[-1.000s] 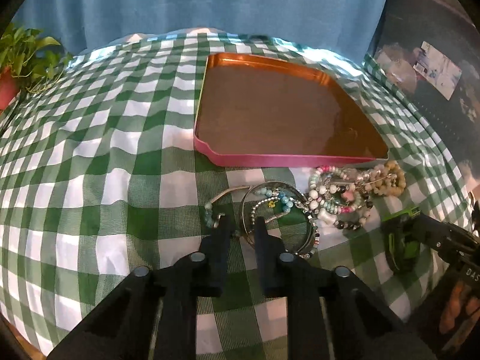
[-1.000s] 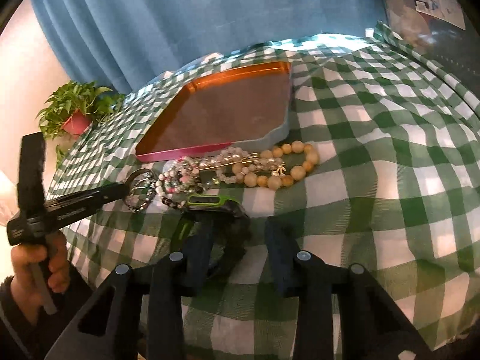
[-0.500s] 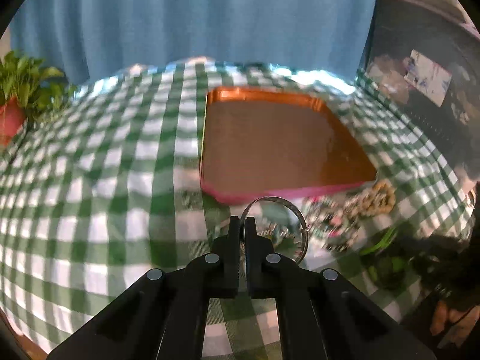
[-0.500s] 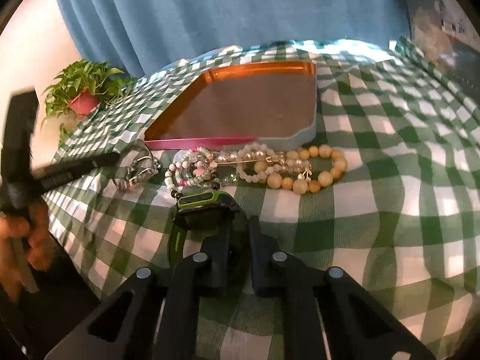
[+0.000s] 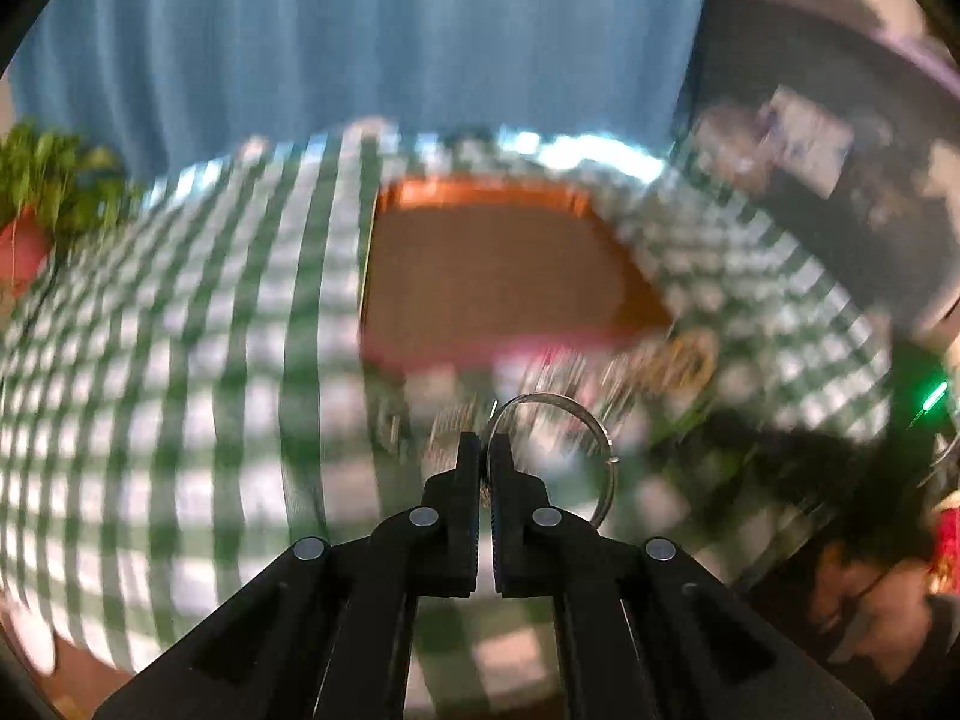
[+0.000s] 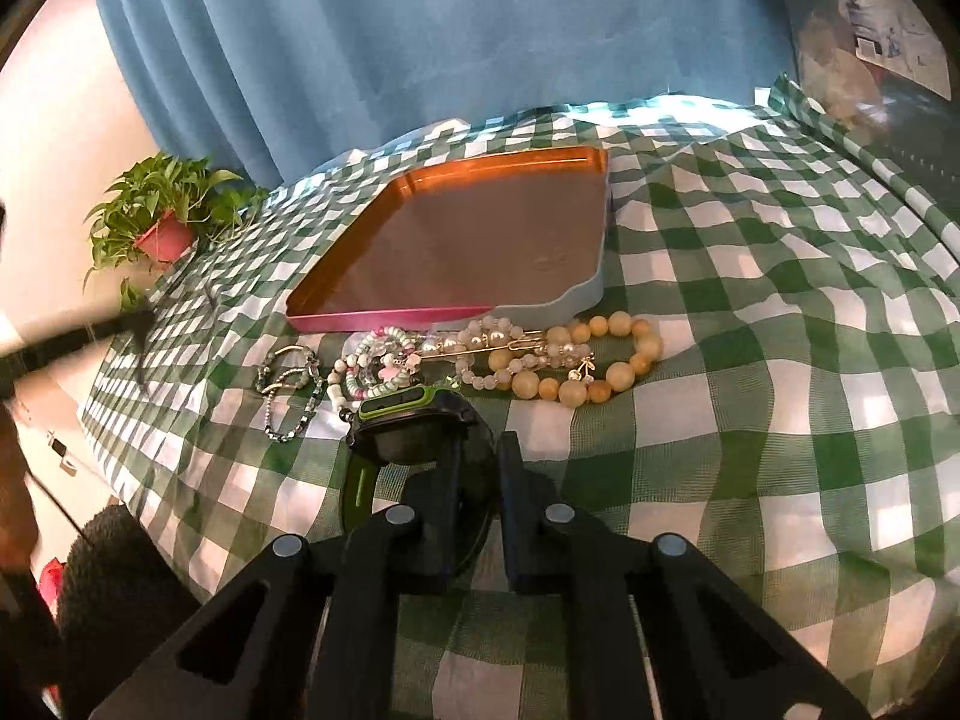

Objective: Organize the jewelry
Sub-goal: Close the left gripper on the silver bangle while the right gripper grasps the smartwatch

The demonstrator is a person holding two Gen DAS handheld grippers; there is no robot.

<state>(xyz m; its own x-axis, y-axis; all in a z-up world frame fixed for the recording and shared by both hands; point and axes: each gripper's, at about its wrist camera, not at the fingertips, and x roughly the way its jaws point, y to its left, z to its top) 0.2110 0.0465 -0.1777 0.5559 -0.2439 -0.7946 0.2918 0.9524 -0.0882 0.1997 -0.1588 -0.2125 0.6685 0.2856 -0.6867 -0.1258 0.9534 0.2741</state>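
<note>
Checked cloth (image 6: 750,324) (probably a bed) bears tray (image 6: 468,252), bead bracelets (image 6: 540,354).

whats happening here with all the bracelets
A person is sorting jewelry on a green checked cloth with a tool in each hand. The left tool pinches a silver bangle, lifted off the cloth. The right tool is clamped on the strap of a black-and-green watch. The tray holds nothing yet; beaded bracelets lie before it.

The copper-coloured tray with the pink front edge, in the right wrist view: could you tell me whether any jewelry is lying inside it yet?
No: the copper-coloured tray shows only a bare floor, while the beaded bracelets lie on the green checked cloth before its front edge.
</note>
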